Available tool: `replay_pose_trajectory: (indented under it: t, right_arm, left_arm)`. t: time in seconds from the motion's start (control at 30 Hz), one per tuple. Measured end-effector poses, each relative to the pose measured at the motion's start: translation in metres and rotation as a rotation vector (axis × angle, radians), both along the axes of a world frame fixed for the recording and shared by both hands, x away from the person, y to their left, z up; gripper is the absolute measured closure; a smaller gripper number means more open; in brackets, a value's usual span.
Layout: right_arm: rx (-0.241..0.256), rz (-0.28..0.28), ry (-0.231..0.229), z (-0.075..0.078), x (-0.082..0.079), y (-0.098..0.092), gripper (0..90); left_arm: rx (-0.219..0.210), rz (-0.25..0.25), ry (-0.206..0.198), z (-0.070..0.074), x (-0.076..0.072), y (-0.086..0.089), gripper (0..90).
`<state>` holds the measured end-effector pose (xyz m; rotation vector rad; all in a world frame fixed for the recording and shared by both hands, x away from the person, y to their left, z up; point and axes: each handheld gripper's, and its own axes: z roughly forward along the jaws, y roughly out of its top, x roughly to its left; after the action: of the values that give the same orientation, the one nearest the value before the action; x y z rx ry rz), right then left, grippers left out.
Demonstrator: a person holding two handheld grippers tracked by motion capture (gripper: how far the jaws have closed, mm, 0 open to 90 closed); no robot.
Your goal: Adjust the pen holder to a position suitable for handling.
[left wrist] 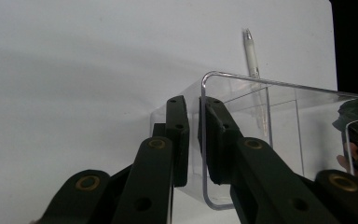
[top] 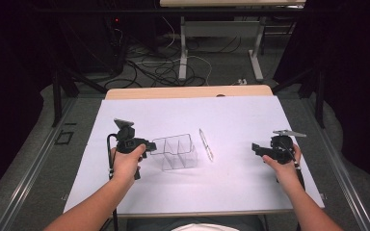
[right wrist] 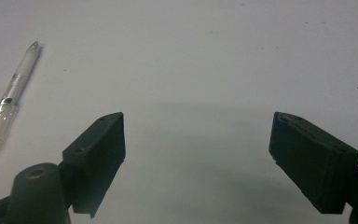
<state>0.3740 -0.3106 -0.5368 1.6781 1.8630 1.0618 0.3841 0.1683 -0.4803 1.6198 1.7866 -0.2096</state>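
A clear plastic organizer with several compartments stands in the middle of the white table. My left gripper is at its left end. In the left gripper view, the gripper is shut on the organizer's thin near wall, one jaw inside and one outside. A clear and white pen lies flat just right of the organizer; it also appears beyond the box. My right gripper hovers open over bare table at the right, its jaws wide apart and empty, with the pen off to their left.
A white sheet covers the table, whose wooden far edge shows behind it. Beyond lie a floor with tangled cables and another table's legs. Dark frames flank both sides.
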Motion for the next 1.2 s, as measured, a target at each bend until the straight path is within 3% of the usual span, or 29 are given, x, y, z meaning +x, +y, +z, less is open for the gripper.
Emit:
replay_pose_trajectory:
  t: [0.37, 0.63, 0.87, 1.2]
  right_arm:
    - [-0.003, 0.01, 0.004, -0.001, 0.0, 0.001, 18.0]
    - [-0.003, 0.009, 0.009, -0.002, 0.001, 0.002, 18.0]
    - [0.001, 0.01, 0.016, -0.003, 0.001, 0.004, 18.0]
    - [-0.008, 0.022, 0.018, -0.004, 0.001, 0.005, 18.1]
  left_arm:
    - [-0.003, -0.039, -0.015, 0.0, -0.005, -0.019, 74.5]
    - [-0.011, -0.013, -0.016, -0.001, -0.008, -0.02, 73.6]
    - [-0.016, -0.039, -0.014, -0.001, -0.011, -0.027, 72.9]
    - [-0.063, -0.06, -0.021, -0.007, -0.01, -0.025, 69.9]
